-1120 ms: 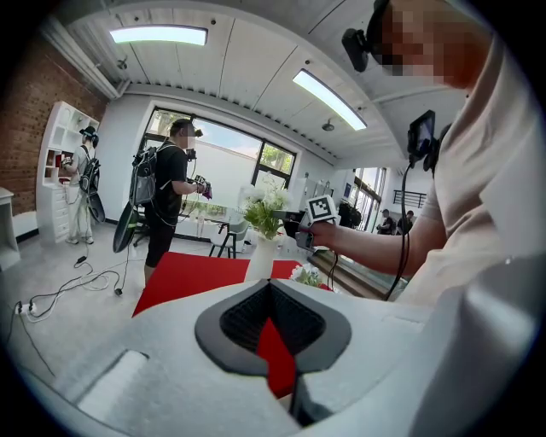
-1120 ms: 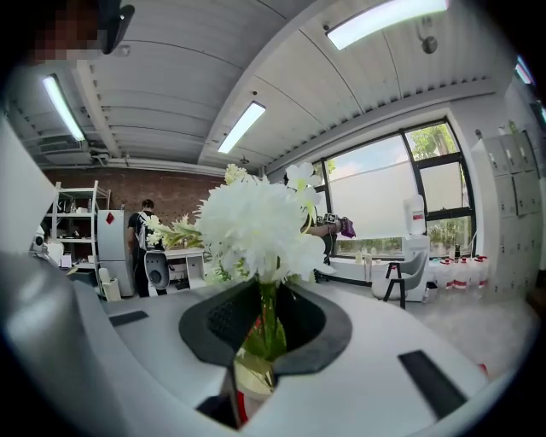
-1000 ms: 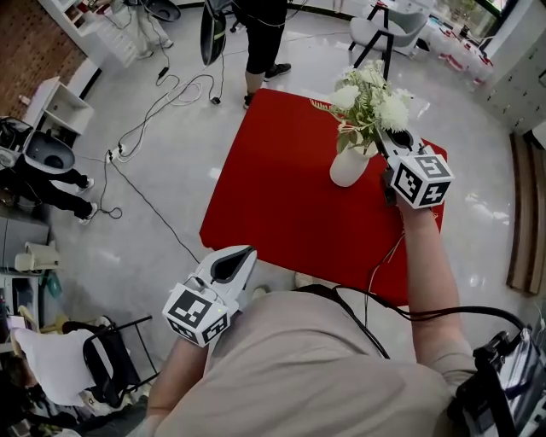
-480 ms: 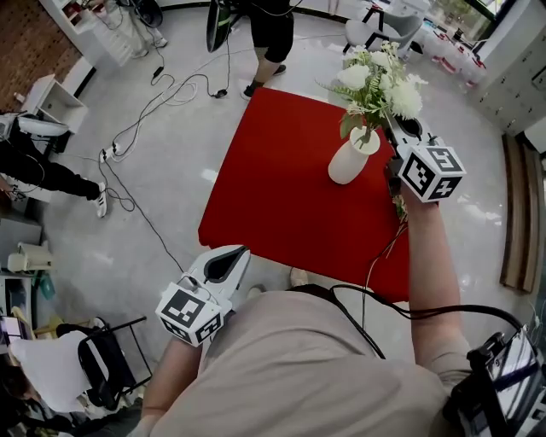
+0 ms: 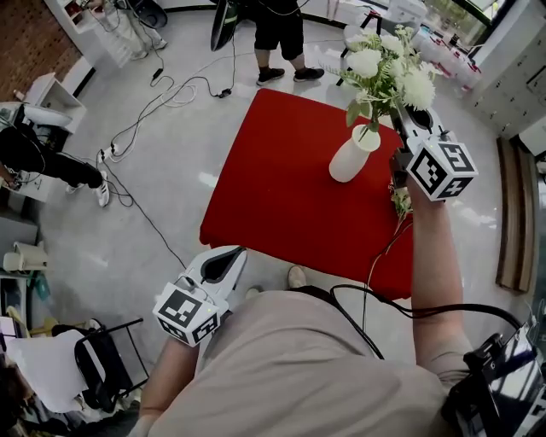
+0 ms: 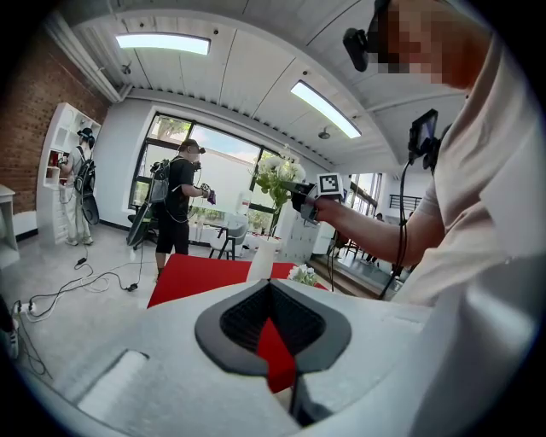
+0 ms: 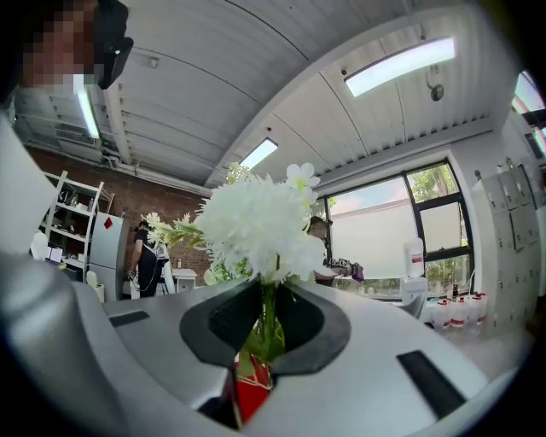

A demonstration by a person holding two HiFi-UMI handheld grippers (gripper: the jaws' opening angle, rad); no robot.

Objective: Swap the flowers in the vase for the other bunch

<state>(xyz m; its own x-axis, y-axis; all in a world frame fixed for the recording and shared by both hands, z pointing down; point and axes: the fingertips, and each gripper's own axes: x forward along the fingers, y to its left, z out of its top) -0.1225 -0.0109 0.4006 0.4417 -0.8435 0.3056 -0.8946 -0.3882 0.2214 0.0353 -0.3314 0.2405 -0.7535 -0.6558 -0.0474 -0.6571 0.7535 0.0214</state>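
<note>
My right gripper (image 5: 399, 118) is shut on the green stems of the white flower bunch (image 5: 386, 68) and holds it upright above the white vase (image 5: 352, 154), which stands on the red table (image 5: 273, 188). The stem ends hang at the vase's mouth. In the right gripper view the stems (image 7: 266, 320) are pinched between the pads with the blooms above. The other bunch (image 5: 398, 201) lies on the table right of the vase, partly hidden behind my right hand. My left gripper (image 5: 232, 254) is shut and holds nothing, low at the left near my body, off the table.
A person (image 5: 278, 32) stands just beyond the table's far edge. Cables (image 5: 145, 128) trail over the floor at the left. A folding chair (image 5: 107, 363) stands at the lower left, and chairs and white furniture (image 5: 388, 13) beyond the table.
My right gripper has risen with the white bunch, drawing its stems up out of the vase. My left gripper has shifted slightly beside my body.
</note>
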